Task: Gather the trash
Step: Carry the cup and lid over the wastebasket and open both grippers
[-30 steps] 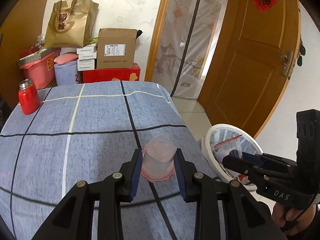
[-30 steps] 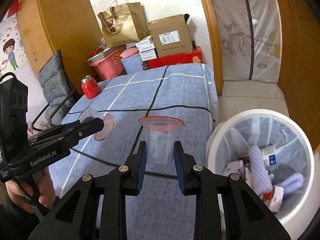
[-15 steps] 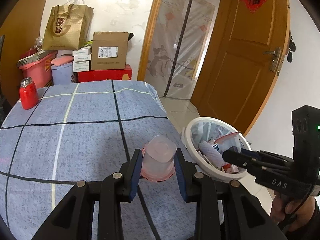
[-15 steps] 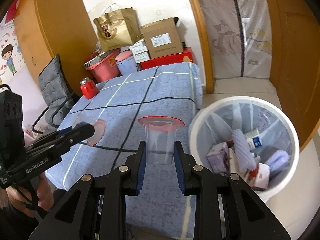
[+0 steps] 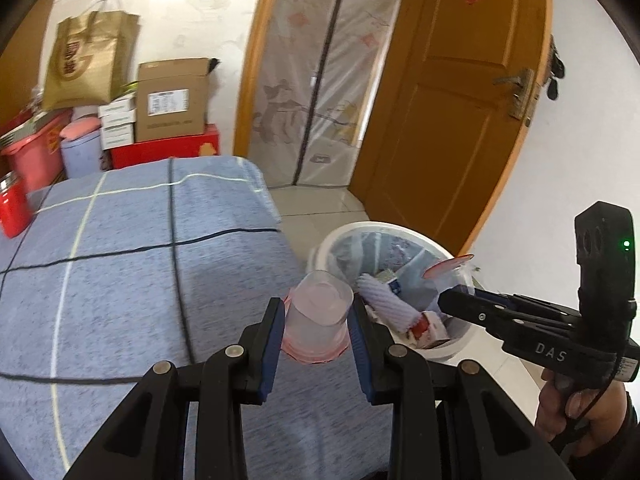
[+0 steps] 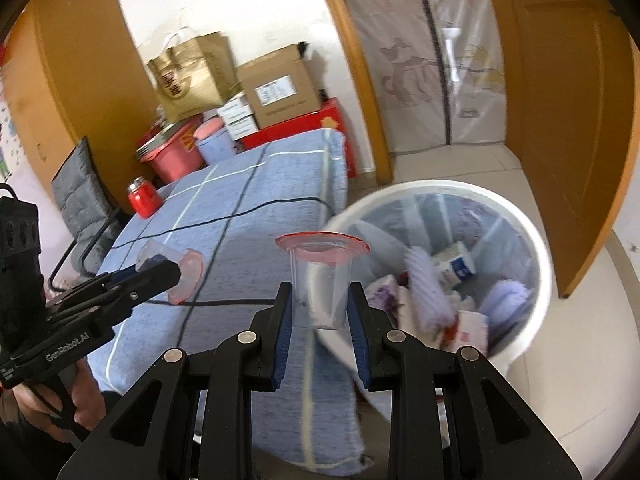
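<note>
I hold my left gripper [image 5: 316, 322] clamped on a clear plastic cup with a pink-red rim [image 5: 316, 316], carried upside down, base pointing away from the lens and rim toward it, above the near edge of the blue checked tablecloth [image 5: 132, 280]. My right gripper [image 6: 319, 312] pinches a second clear plastic cup with a red rim [image 6: 321, 280], this one upright, mouth on top, blue pads pressing its lower wall from both sides.

Just past both cups stands the round white waste bin lined with a translucent bag [image 6: 532, 248], on the tiled floor beside the table corner. From the right wrist camera the upright cup hangs in front of the bin's near rim; whether it is over the opening or short of it I cannot tell. Inside the bin lie a white ribbed roll [image 6: 424, 284], a small carton with a blue label [image 6: 456, 266] and other wrappers, all smeared by motion blur and hard to name.

From the left wrist camera the right gripper's tip overlaps the bin's far side, and only a sliver of its cup's red rim shows above the fingers. A red canister with a metal lid [image 6: 142, 198] stands on the table's far left, cut off at the frame edge in the left camera. The gripper bodies hide the table's near edge.
</note>
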### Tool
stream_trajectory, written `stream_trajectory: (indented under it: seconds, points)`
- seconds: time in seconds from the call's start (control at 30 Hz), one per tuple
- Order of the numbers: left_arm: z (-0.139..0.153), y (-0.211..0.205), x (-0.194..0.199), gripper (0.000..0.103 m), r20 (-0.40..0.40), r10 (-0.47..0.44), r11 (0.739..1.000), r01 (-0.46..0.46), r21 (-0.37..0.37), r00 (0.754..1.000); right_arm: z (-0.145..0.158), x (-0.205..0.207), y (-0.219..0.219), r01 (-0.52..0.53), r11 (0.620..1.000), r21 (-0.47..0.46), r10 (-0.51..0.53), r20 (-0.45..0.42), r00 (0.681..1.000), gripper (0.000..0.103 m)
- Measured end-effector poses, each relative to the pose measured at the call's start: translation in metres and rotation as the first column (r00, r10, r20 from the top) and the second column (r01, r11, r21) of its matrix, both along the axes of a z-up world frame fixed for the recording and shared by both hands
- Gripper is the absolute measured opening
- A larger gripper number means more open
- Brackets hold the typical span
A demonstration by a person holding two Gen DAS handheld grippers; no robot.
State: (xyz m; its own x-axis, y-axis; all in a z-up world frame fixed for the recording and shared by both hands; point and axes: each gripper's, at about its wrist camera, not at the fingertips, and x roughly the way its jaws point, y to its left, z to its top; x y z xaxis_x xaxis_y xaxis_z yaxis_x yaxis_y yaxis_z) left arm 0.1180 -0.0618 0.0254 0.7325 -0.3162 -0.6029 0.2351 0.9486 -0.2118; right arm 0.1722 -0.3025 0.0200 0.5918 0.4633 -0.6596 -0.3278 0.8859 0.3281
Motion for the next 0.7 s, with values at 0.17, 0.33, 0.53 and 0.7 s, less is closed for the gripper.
stream_trajectory:
  seconds: [0.17, 0.33, 0.53, 0.7]
  points:
    - [-0.005, -0.024, 0.018, 0.033, -0.011, -0.055, 0.998, 0.055, 0.006, 0.998, -0.007, 0.006, -0.024, 0.053, 0.999, -0.003, -0.053, -0.017, 0.998, 0.028]
    - [-0.012, -0.046, 0.033, 0.033, -0.021, -0.098, 0.995, 0.099, 0.011, 0.995, -0.014, 0.013, -0.043, 0.094, 0.995, -0.011, -0.095, -0.032, 0.995, 0.028]
    - [-0.022, -0.067, 0.054, 0.033, -0.047, -0.14, 0.99, 0.141, 0.011, 0.989, -0.026, 0.022, -0.058, 0.121, 0.992, -0.025, -0.122, -0.058, 0.991, 0.028]
    - [-0.034, -0.081, 0.07, 0.033, -0.082, -0.166, 0.986, 0.167, 0.006, 0.983, -0.033, 0.031, -0.063, 0.129, 0.991, -0.039, -0.132, -0.071, 0.989, 0.028]
